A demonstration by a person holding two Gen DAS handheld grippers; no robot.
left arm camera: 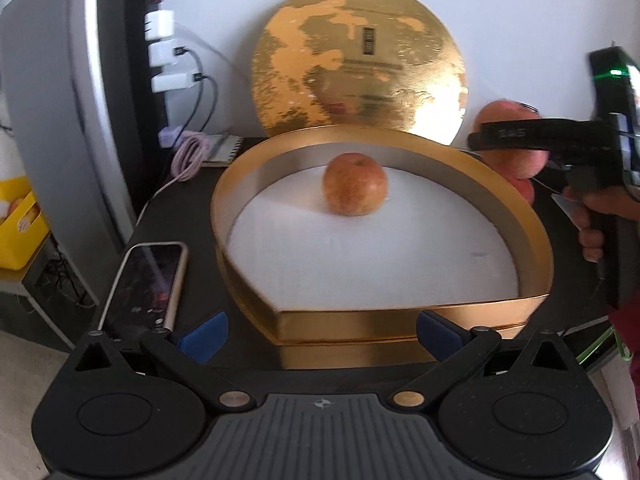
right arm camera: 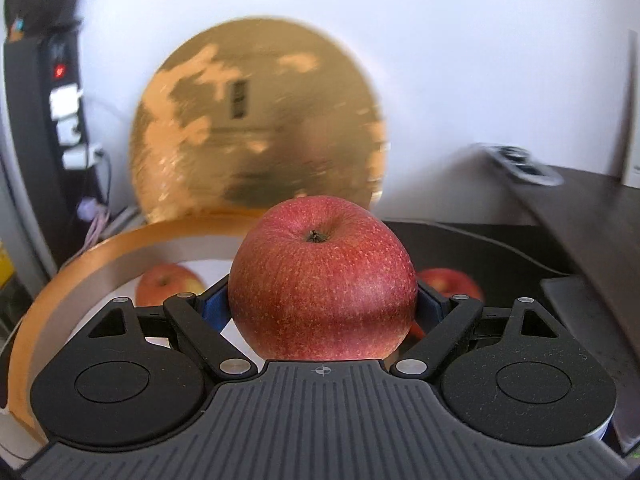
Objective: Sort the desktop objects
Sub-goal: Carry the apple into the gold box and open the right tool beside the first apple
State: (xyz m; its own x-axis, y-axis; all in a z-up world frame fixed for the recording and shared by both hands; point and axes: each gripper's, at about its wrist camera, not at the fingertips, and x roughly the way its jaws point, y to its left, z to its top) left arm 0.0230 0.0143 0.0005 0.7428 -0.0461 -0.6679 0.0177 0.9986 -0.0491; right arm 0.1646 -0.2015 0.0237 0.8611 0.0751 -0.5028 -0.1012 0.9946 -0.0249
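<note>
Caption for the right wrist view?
Right gripper holds a red apple beside the gold box.

Smartphone (left arm camera: 146, 286) flat on the dark desk (left arm camera: 192, 216), screen up, at its left edge. Coiled pink cable (left arm camera: 190, 156) beside a spiral notebook (left arm camera: 224, 150) at the back. Black power strip (left arm camera: 158, 40) upright against the white wall (left arm camera: 500, 8), white chargers (left arm camera: 164, 54) plugged in; yellow bin (left arm camera: 18, 228) far left, lower down.
</note>
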